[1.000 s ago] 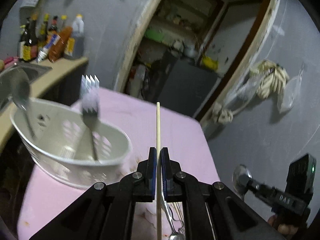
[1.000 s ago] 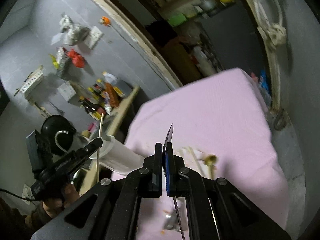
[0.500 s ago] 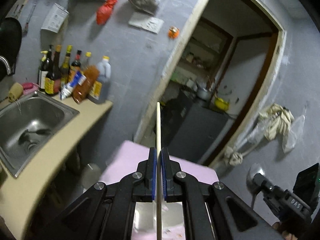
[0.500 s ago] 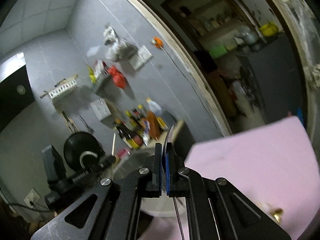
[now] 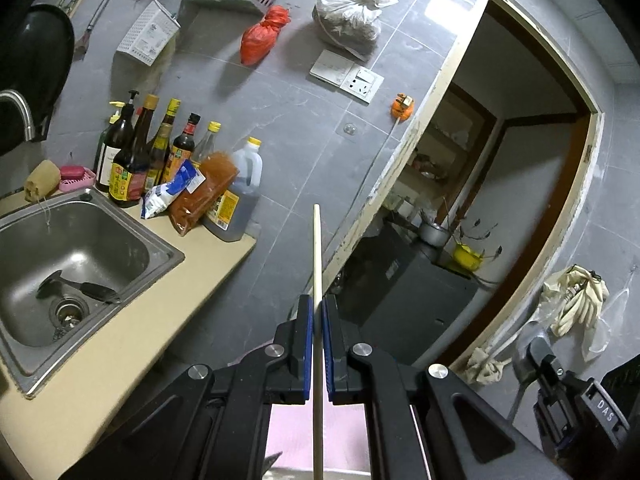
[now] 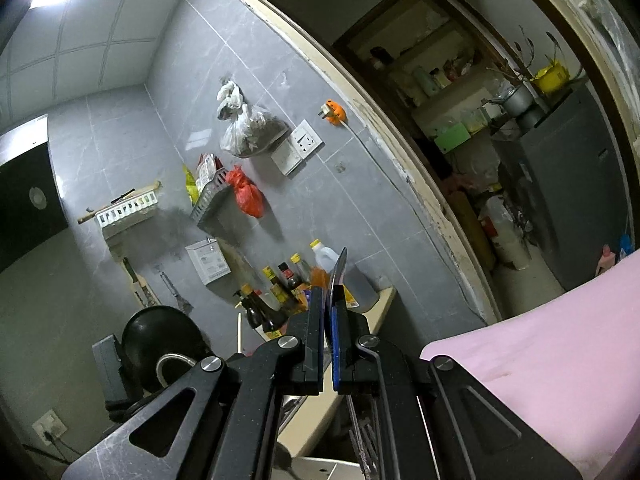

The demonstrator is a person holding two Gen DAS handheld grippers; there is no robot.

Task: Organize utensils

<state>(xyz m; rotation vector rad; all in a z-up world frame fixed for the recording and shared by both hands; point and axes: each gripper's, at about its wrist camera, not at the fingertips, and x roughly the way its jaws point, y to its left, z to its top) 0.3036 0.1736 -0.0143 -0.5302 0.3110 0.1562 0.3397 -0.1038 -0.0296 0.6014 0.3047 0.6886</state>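
I hold the left gripper clamped on a chopstick, the right gripper on a knife, both upright for dropping in.

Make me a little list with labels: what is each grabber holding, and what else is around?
left gripper: shut on a wooden chopstick, pointing up
right gripper: shut on a thin metal utensil; which kind, cannot tell
sink: steel, in the tan counter
bottles: standing behind the sink
table: pink cover, low in the right view
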